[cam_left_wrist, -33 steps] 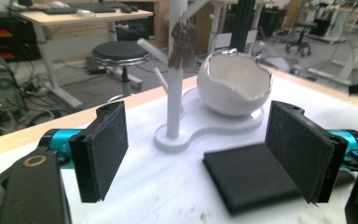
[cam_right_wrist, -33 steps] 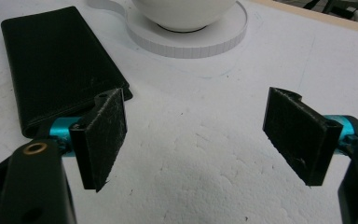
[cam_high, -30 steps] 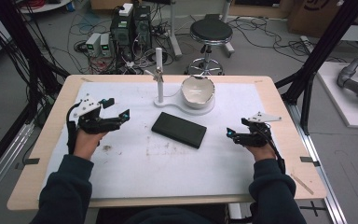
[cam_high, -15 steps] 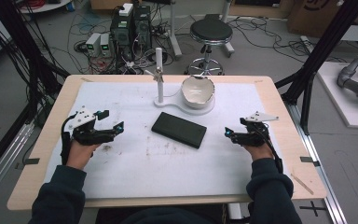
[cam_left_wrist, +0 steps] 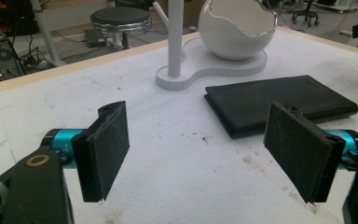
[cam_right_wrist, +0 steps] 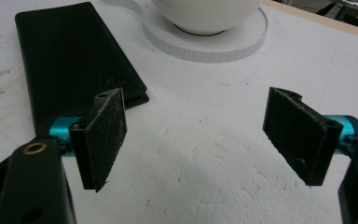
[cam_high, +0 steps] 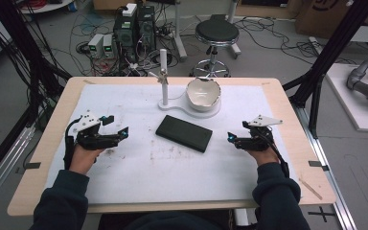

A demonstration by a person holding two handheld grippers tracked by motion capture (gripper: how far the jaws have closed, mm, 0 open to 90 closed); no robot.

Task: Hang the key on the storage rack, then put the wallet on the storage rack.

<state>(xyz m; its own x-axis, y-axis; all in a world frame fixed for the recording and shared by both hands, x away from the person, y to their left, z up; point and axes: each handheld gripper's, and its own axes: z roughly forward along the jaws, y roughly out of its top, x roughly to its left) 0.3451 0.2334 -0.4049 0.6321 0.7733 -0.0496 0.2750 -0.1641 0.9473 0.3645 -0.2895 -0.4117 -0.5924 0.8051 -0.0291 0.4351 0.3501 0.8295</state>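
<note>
A black wallet [cam_high: 184,132] lies flat and closed in the middle of the white mat [cam_high: 172,177]; it also appears as the wallet [cam_left_wrist: 279,102] and the wallet [cam_right_wrist: 70,60] in the gripper views. Behind it stands a white stand base [cam_high: 191,109] carrying a cracked-rim white bowl [cam_high: 203,92] and an upright post [cam_high: 163,72]. My left gripper [cam_high: 120,133] hovers left of the wallet, open, with nothing between its jaws. My right gripper [cam_high: 231,139] sits right of the wallet, open and empty, low over the mat.
The wooden table edge [cam_high: 311,158] frames the mat. Beyond the far edge are a black stool [cam_high: 216,33], computer boxes [cam_high: 134,24] and floor cables. Black frame posts [cam_high: 326,62] rise at both sides of the table.
My left gripper has moved left and nearer to the person, lower over the mat. The right gripper has shifted only slightly. The wallet and bowl have not moved.
</note>
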